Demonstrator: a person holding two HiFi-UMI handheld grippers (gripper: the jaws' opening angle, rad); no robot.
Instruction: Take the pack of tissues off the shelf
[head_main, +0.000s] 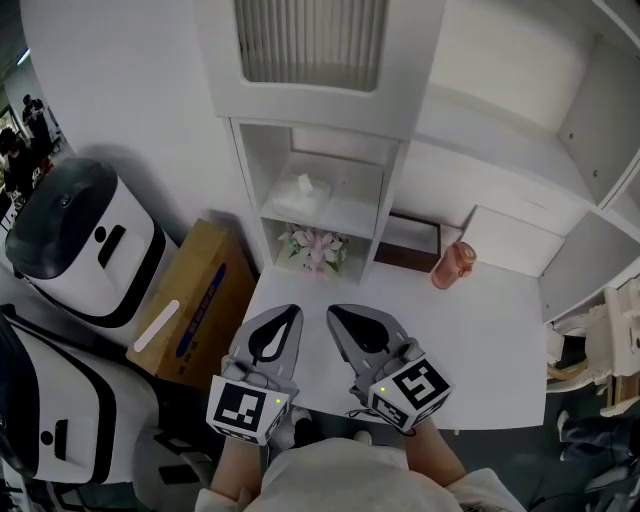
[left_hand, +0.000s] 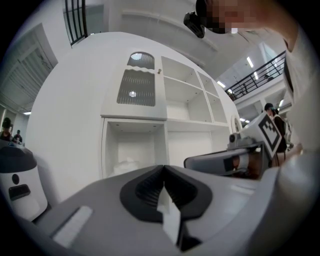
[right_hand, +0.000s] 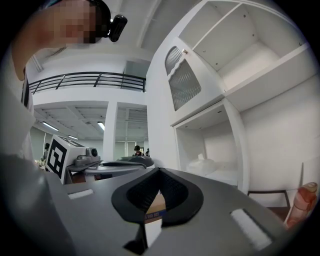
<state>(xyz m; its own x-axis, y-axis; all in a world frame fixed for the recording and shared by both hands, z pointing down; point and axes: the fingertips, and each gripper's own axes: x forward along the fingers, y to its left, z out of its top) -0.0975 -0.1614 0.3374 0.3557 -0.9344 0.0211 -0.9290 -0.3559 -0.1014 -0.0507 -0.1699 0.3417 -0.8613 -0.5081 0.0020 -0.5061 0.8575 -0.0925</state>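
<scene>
Grey left gripper (head_main: 290, 312), grey right gripper (head_main: 336, 312): jaws pressed together, empty, poised over white bench (head_main: 500, 350), likely start pose. Soft white tissue pack (head_main: 303, 193) untouched on white cubby shelf (head_main: 345, 215).

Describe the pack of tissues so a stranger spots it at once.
Find the white shelf unit behind the table. In its narrow left column, the pack of tissues sits one cubby above the pink flowers, plain white, a tissue poking up.
</scene>
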